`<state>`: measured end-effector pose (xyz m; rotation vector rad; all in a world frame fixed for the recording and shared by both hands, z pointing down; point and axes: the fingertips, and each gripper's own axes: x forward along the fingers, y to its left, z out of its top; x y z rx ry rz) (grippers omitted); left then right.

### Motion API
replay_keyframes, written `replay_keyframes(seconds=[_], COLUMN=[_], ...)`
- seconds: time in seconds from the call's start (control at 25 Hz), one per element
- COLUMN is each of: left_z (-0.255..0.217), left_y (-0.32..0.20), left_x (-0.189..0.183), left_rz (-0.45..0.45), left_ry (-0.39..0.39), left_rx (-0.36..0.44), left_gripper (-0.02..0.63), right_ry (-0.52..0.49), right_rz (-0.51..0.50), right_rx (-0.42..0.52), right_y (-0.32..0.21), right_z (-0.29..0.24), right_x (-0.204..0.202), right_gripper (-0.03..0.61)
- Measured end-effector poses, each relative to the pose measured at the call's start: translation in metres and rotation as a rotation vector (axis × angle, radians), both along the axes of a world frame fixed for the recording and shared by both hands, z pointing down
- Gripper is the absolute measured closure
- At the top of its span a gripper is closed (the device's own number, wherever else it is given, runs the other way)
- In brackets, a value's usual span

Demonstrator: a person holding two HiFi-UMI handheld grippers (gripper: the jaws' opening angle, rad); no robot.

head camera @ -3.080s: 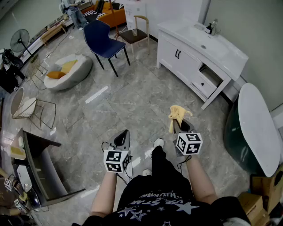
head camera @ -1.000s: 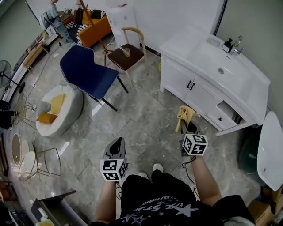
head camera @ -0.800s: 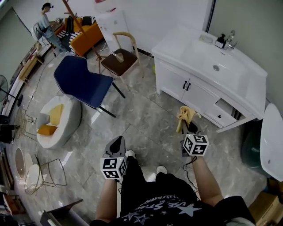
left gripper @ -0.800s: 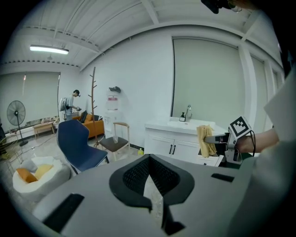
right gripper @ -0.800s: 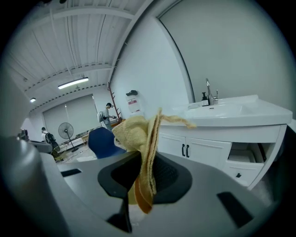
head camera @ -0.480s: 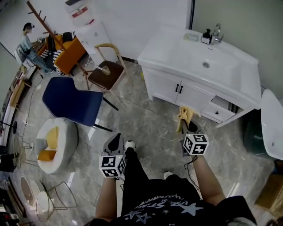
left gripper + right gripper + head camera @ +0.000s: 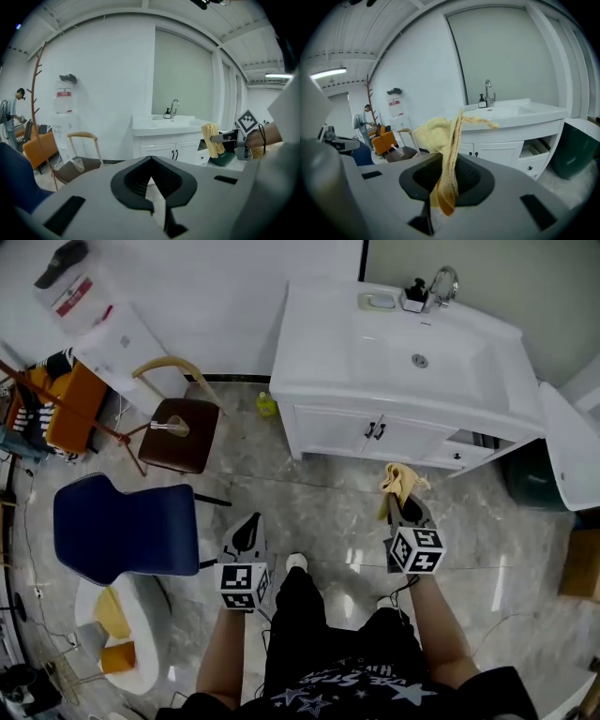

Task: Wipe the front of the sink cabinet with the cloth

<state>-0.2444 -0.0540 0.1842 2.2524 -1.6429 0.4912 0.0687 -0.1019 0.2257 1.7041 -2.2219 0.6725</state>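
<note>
In the head view I have come nearer than half a second ago, and the sink cabinet (image 7: 375, 432) now faces me squarely. My right gripper (image 7: 401, 504) carries the yellow cloth (image 7: 398, 482) just short of its doors.

In the left gripper view, my left gripper (image 7: 151, 183) seems closed and holds nothing.

In the right gripper view, the jaws pinch the cloth, not touching the cabinet.

Left gripper (image 7: 151, 174), jaws together, before sink cabinet (image 7: 164, 149)

The lower end of the cloth (image 7: 398, 482) is hidden between the closed jaws of the right gripper (image 7: 404, 510). The open drawer (image 7: 472, 440) shows only as a dark strip under the right front corner of the counter (image 7: 319, 362). The yellow-green thing (image 7: 266, 406) on the floor (image 7: 309, 498) is too small to identify.
</note>
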Motion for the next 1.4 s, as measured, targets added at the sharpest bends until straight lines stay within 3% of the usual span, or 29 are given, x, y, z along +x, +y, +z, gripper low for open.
replay_keyframes(seconds=[0.16,0.32,0.68,0.92,1.08,1.24,1.4], left_z=[0.008,0.027,0.115,0.185,0.232,0.272,0.289], left_y=[-0.049,-0.074,-0.064,-0.08,-0.102,-0.122,-0.135], left_x=[-0.031,-0.048,-0.039,-0.039,-0.055,-0.068,-0.073], left_rz=[0.083,0.089,0.077,0.084,0.066,0.042,0.049], left_ry=[-0.005,0.014,0.08,0.072,0.079,-0.01,-0.007], left_rx=[0.024,0.027,0.063,0.147,0.183,0.234,0.286], left_gripper=[0.6,0.6,0.6,0.6,0.6,0.6,0.6], right_ry=[0.001,-0.006,0.007,-0.032,0.01,0.01,-0.001], right_rz=[0.048,0.067,0.035,0.007,0.021,0.013,-0.032], right_rx=[0.019,0.027,0.086,0.187,0.284,0.378,0.446], right_y=[-0.034,-0.058,-0.07,-0.09,-0.127,-0.156,-0.173], right_z=[0.006,0.027,0.122,0.191,0.226,0.239,0.237], right_x=[-0.045,-0.072,-0.073,-0.068,-0.074,-0.087,-0.11], right_gripper=[0.494,0.495,0.495,0.495,0.494,0.495,0.495])
